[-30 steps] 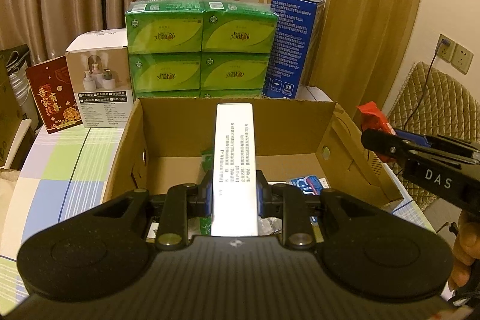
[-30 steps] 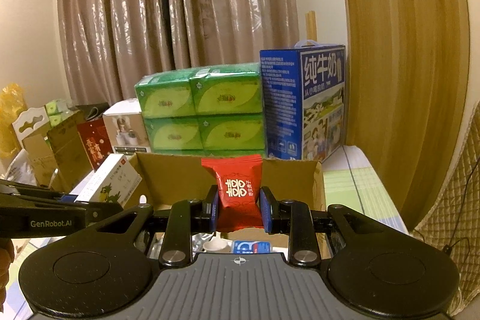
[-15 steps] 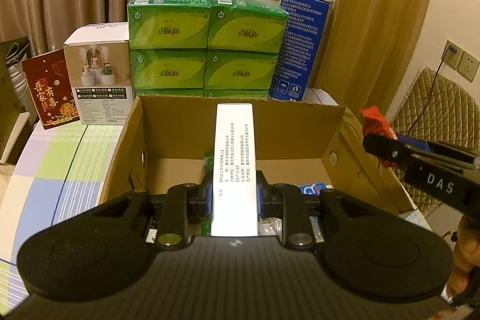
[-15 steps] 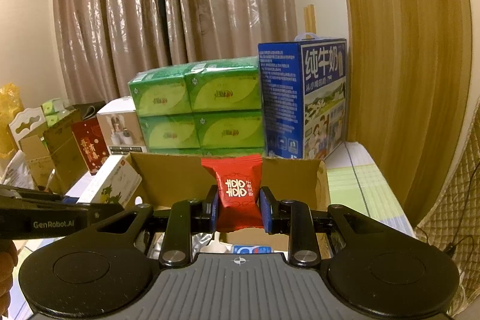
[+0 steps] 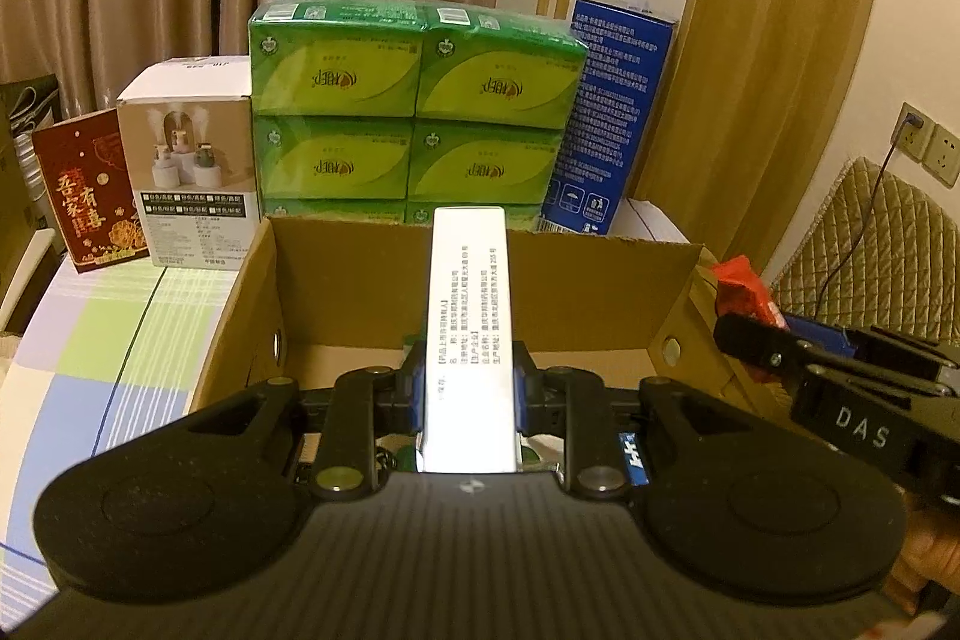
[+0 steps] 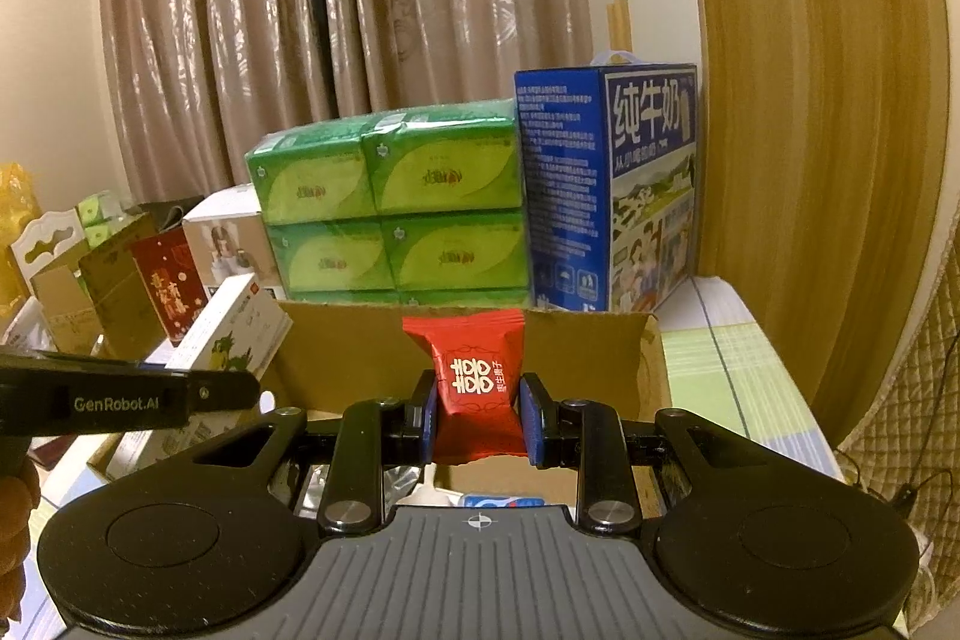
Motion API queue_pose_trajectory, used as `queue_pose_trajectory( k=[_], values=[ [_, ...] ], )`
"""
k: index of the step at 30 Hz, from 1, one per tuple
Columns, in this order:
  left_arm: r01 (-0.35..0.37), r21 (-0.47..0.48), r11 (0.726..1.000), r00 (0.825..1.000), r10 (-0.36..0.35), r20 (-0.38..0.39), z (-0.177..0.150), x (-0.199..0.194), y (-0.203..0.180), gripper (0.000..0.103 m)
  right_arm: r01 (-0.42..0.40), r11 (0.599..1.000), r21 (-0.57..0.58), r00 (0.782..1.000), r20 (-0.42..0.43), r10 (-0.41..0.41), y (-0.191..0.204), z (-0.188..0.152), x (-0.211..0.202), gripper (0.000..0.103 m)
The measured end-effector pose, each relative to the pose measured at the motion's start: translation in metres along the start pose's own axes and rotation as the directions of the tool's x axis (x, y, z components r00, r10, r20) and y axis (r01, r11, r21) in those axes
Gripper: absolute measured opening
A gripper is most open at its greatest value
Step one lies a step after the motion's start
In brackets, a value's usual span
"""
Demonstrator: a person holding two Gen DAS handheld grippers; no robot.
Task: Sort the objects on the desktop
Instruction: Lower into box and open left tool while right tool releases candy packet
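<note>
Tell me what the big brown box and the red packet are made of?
The brown box looks like matte corrugated cardboard: dull brown walls with rough cut edges. The red packet, pinched in the right tool, looks like thin plastic or foil wrap: crinkled, with a crimped top edge.

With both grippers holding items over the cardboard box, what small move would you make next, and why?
Probably lower the left gripper a little and release: its white carton already hangs over the open cardboard box, while the right gripper holds the red packet near the rim.
</note>
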State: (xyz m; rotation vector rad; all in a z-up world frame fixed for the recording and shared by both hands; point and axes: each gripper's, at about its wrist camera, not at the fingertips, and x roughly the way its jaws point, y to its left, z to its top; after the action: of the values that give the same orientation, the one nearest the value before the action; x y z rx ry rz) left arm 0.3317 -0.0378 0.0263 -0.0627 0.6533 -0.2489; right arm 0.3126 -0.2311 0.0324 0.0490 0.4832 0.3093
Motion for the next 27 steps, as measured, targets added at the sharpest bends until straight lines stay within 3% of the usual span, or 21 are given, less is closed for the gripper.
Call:
queue_pose_trajectory(
  k=[27],
  values=[
    [-0.032, -0.046, 0.998, 0.999, 0.031, -0.018, -0.005, 0.019, 0.023, 0.021, 0.002, 1.0, 0.013, 1.0, -0.02, -0.002, 0.003, -0.003, 0.021, 0.025]
  ],
)
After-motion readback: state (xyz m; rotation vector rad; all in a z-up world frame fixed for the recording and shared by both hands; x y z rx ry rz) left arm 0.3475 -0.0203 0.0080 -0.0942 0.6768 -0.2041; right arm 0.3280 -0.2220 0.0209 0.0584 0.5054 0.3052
